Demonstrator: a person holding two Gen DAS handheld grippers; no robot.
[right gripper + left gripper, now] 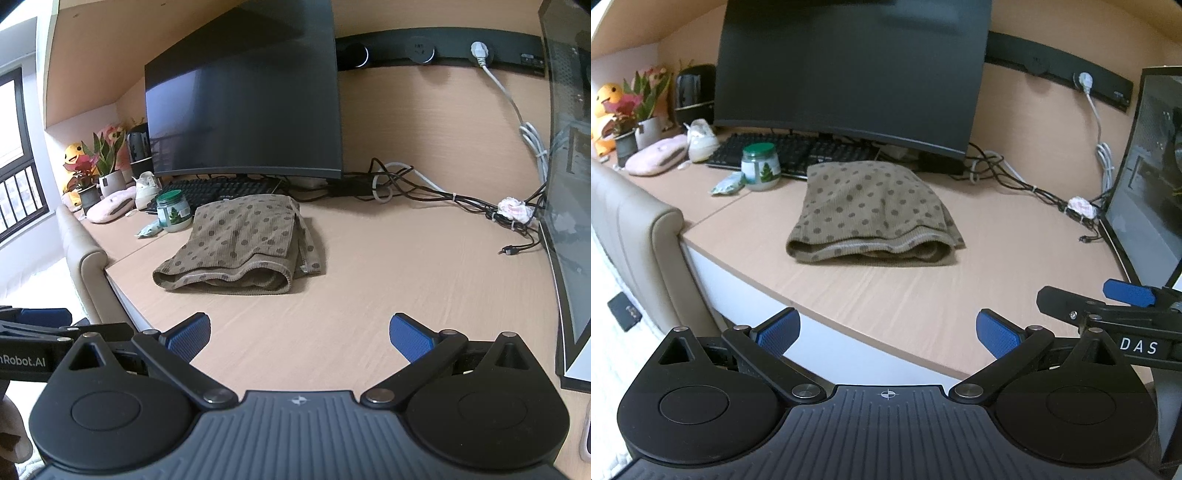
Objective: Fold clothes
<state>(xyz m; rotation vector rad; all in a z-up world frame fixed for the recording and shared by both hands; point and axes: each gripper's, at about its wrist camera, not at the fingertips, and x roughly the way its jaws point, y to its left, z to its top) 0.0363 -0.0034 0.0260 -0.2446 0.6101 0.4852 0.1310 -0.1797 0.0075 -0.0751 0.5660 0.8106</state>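
The dotted garment (871, 210) lies folded mid-frame on the desk (923, 295); both grippers (888, 332) (300, 336) gape wide, empty; little seems left.

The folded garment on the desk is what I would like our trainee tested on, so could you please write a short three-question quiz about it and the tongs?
1. True or false: the brown polka-dot folded garment lies on the light wooden desk, touched by neither tongs.
2. Which object stands nearest the garment's left side? A) the green-lidded glass jar B) the yellow plush toy C) the white plug in the wall socket strip
3. Fill in: both the left tongs and the right tongs are ____ and hold nothing.

Key: 1 true; 2 A; 3 open.
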